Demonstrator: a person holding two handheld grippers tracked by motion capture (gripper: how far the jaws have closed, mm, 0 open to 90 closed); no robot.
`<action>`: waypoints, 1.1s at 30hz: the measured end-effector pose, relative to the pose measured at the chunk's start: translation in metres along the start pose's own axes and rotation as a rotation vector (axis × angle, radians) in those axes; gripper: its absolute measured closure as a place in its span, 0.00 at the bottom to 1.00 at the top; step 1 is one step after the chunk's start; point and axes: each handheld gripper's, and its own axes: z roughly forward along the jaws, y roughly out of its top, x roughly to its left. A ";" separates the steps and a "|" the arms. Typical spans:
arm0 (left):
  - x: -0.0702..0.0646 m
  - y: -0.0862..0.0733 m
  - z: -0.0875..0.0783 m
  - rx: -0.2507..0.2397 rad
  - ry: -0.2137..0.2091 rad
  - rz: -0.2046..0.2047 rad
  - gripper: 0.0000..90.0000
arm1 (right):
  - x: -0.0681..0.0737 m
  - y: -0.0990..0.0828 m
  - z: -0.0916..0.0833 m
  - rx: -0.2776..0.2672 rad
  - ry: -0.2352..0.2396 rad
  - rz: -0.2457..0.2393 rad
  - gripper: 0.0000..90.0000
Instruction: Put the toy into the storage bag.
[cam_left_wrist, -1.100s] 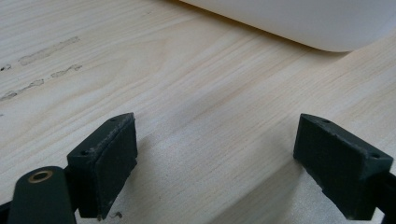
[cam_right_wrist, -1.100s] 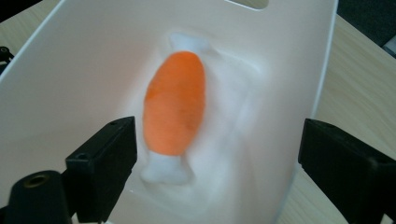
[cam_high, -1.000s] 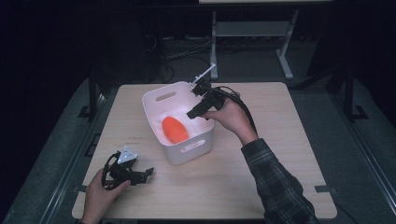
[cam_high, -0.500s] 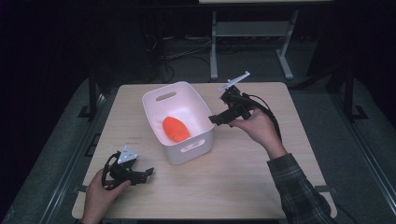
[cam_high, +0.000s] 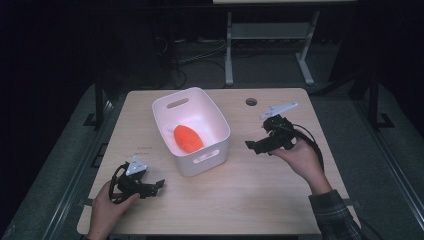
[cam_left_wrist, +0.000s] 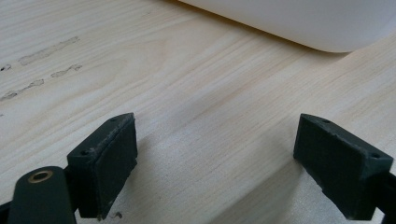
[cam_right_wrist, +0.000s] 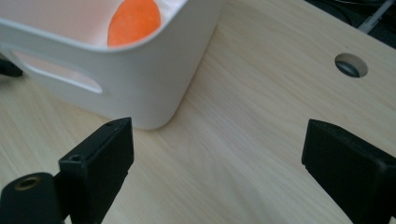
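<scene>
A white plastic bin (cam_high: 216, 122) with handle cut-outs stands mid-table, and an orange rounded object (cam_high: 187, 138) lies inside it. That orange object (cam_right_wrist: 134, 21) peeks over the rim of the bin (cam_right_wrist: 140, 79) in the right gripper view. My right gripper (cam_high: 254, 146) is held just right of the bin, low over the table, jaws wide apart and empty. My left gripper (cam_high: 159, 185) rests near the table's front left, open and empty, with the bin's lower edge (cam_left_wrist: 299, 23) ahead of it.
The light wooden table (cam_high: 260, 200) has a round cable hole (cam_high: 251, 102) near its back edge, right of the bin. A metal stand and cables sit on the dark floor behind the table. Faint marks (cam_left_wrist: 42, 51) streak the wood left of my left gripper.
My right gripper has drawn back from above the bin's far rim to the right and down toward the table. The orange object stays in the bin. The left gripper has not moved.
</scene>
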 end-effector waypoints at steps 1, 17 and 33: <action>0.000 0.000 0.000 0.001 0.000 0.001 0.14 | 0.000 -0.005 0.001 -0.002 0.003 0.000 0.10; 0.000 0.000 0.000 -0.001 0.000 0.000 0.14 | -0.005 -0.088 0.011 -0.056 -0.051 0.045 0.08; 0.000 0.000 0.000 0.000 0.000 0.001 0.14 | -0.005 -0.160 0.011 -0.067 -0.089 0.081 0.08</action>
